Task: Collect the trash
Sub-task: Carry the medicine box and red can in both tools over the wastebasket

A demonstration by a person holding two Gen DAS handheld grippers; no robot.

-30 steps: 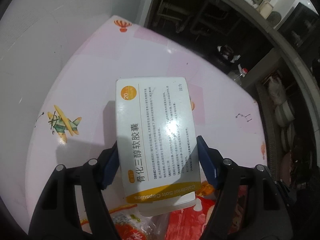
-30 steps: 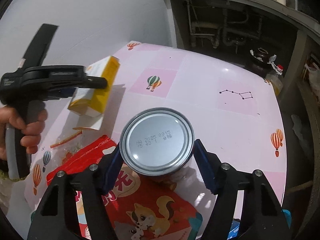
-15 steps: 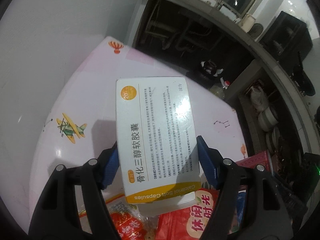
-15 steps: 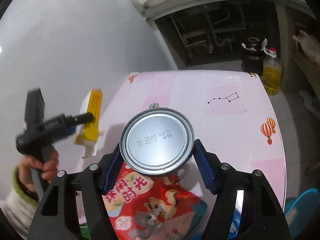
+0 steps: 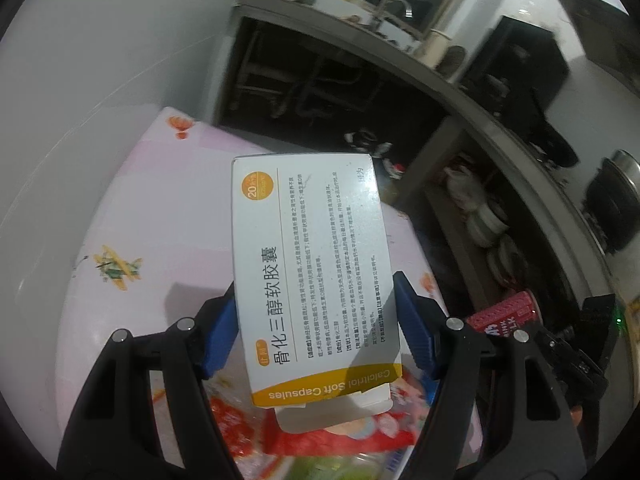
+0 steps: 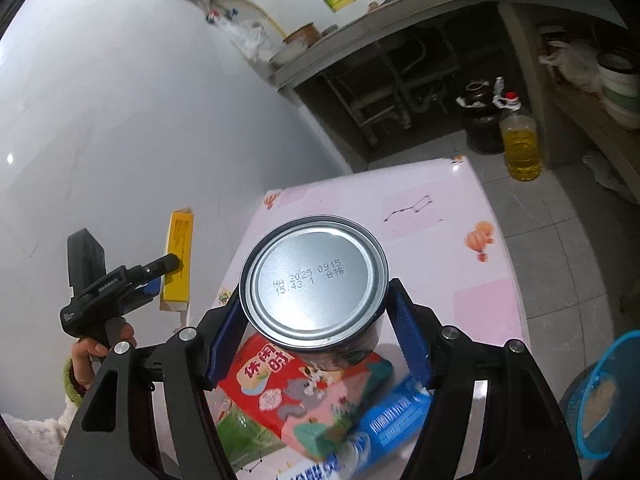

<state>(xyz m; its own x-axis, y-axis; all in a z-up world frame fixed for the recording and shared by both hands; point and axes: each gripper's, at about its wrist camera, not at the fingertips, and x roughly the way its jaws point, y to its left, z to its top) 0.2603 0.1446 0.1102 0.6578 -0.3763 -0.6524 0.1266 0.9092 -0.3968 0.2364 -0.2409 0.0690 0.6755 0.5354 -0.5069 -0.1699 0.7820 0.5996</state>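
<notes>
My left gripper (image 5: 314,324) is shut on a white and yellow medicine box (image 5: 312,264), lifted above the pink table (image 5: 168,216). In the right wrist view that same box (image 6: 178,260) shows at the left, clamped by the left gripper (image 6: 160,276), which a hand grips. My right gripper (image 6: 316,332) is shut on a metal can (image 6: 314,280), its silver stamped end facing the camera, held over the table (image 6: 460,272). Red snack wrappers (image 6: 304,388) and a blue packet (image 6: 396,412) lie on the table beneath it. The right gripper's can (image 5: 508,312) shows red at the right of the left wrist view.
A blue bin (image 6: 608,396) stands on the floor right of the table. A bottle of yellow oil (image 6: 520,140) and a dark jar (image 6: 480,116) stand beyond the table, under a concrete counter (image 6: 400,20). A white wall (image 6: 100,120) runs along the table's left side.
Both grippers have risen from the table with their loads, and the views have tilted up toward the counter. The right gripper has rolled and shifted; the blue bin has come into view.
</notes>
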